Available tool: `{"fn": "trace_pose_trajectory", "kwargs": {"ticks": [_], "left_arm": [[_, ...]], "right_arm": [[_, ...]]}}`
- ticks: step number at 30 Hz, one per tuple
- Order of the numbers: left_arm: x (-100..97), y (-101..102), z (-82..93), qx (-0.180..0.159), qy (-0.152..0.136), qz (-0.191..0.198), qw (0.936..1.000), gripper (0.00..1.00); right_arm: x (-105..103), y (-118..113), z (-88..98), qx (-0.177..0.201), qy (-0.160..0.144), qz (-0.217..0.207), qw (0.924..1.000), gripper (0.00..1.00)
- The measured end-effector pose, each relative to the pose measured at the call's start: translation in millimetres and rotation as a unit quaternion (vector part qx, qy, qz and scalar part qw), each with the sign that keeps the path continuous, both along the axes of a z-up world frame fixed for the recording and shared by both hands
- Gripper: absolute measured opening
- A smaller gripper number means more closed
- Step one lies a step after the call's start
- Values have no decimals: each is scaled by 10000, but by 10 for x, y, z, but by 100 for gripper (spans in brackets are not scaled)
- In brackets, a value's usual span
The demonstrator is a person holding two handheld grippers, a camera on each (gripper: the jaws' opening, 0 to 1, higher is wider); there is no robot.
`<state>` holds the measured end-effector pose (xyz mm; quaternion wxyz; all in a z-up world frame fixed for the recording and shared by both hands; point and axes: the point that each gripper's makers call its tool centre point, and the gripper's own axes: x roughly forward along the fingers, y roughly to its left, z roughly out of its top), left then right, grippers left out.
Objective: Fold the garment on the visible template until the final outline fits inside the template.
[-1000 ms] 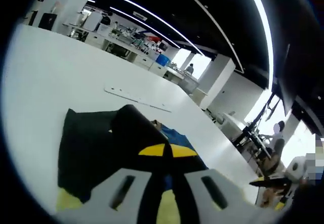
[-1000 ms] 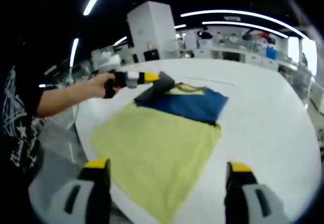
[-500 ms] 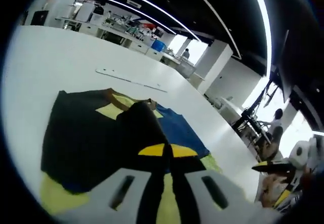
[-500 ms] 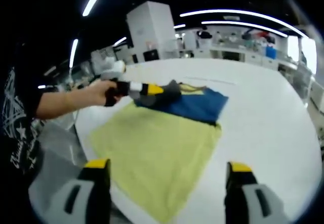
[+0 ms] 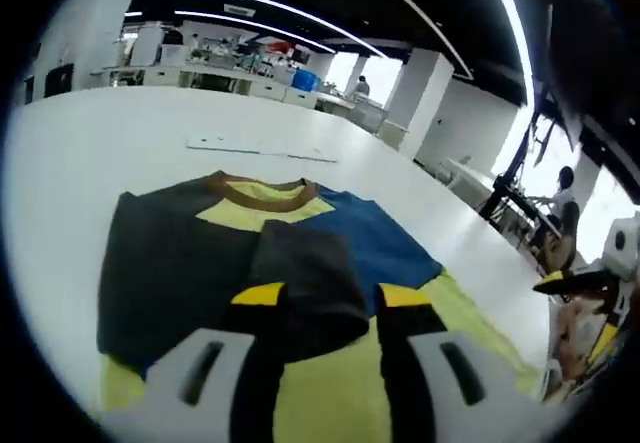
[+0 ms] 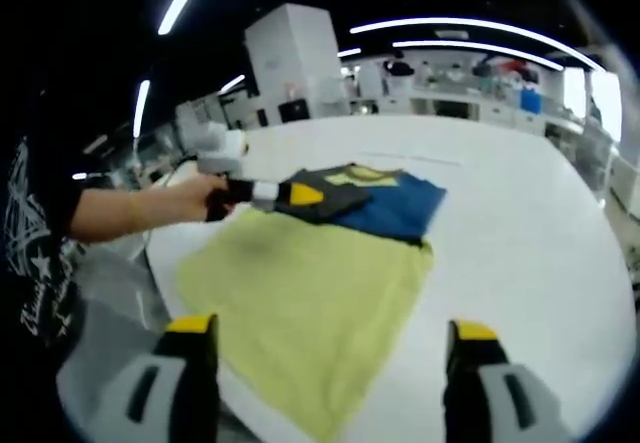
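From my left gripper [image 5: 320, 298], jaws apart with a dark fold of the garment [image 5: 200, 253] lying between them, I see its brown collar, while my right gripper [image 6: 330, 348], jaws wide apart over nothing, shows the whole yellow template [image 6: 310, 298] under that garment on the white table [image 6: 530, 243].

Template [image 5: 330, 393] near edge cut off behind left tool [image 5: 322, 298].

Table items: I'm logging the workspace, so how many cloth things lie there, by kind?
Garment: 1
Yellow template cloth: 1
Total: 2
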<state>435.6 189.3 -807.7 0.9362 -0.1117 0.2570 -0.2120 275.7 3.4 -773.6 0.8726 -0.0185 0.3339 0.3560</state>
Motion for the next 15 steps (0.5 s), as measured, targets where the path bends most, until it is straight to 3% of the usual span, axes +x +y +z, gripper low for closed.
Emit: {"fn": "trace_pose_trajectory", "kwargs": {"ticks": [3,5,15], "left_arm": [[52,101,-16,211,-104,150,9996,57],[85,140,-39,290,-153,144,9994,59],[204,149,-110,532,-290,6,9982,29]], "right_arm": [[1,11,9,27,-25,8,10000,95],[6,20,22,53,-62,18,10000,96],[35,2,46,110,-138,-3,9998,97]]}}
